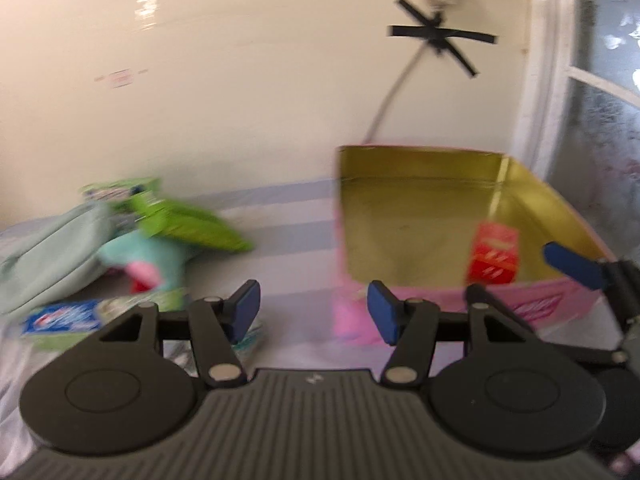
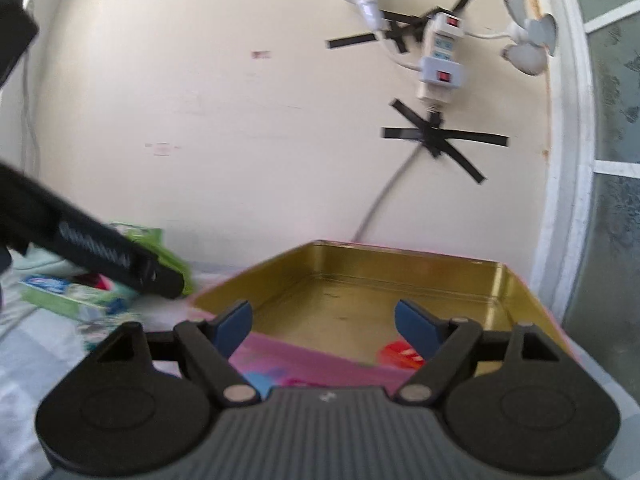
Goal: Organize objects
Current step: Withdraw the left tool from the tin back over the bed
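Both claws, left (image 1: 312, 312) and right (image 2: 323, 326), gape empty beside a gold-lined tin (image 2: 400, 268) holding a red packet (image 1: 494, 254).

One open tin box (image 1: 420, 208) with a gold inside and pink outside. One red packet (image 1: 494, 254) lies in it. Beside the box: one pale green pouch (image 1: 44, 256), one green packet (image 1: 192, 224), one turquoise plush toy (image 1: 148, 260), one blue-and-white toothpaste box (image 1: 64, 316).

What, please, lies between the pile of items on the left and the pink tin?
In the left wrist view, only bare striped cloth lies between the green packet atop the pile and the pink tin.
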Demonstrator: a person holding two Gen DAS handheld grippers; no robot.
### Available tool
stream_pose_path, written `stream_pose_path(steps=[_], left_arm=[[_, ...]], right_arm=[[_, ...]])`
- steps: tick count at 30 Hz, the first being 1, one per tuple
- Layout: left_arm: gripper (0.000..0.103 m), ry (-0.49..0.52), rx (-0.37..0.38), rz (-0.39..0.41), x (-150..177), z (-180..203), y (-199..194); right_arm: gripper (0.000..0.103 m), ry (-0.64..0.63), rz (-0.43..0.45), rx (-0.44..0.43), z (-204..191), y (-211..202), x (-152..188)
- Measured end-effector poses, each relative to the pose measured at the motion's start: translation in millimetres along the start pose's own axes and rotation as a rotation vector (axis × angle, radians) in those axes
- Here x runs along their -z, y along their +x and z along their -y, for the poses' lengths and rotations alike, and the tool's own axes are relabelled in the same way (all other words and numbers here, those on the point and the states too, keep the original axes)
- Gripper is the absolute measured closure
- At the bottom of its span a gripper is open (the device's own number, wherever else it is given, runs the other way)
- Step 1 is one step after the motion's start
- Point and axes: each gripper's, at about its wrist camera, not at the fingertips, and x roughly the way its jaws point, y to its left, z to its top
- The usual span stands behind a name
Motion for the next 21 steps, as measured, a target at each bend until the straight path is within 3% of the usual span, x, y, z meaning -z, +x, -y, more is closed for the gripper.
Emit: stream_pose_path(steps=[5,11,21], left_arm=[[0.041,-0.048,-0.067,-0.02,20.4,-37.4,-8.6],[0.041,-0.087,-0.124,-0.031,39.1,-70.4,-15.5],[0.041,-0.144,-0.228,-0.074,68.8,-114.3,-2.5]], right_arm=[[0.025,0.029,-0.024,-0.099,-40.8,-4.5,7.9],[0.025,0.039,-0.114,-0.187,-79.7,1.8,19.7],[0.025,0.023,-0.197,-0.205,-104.4,16.5,32.3]])
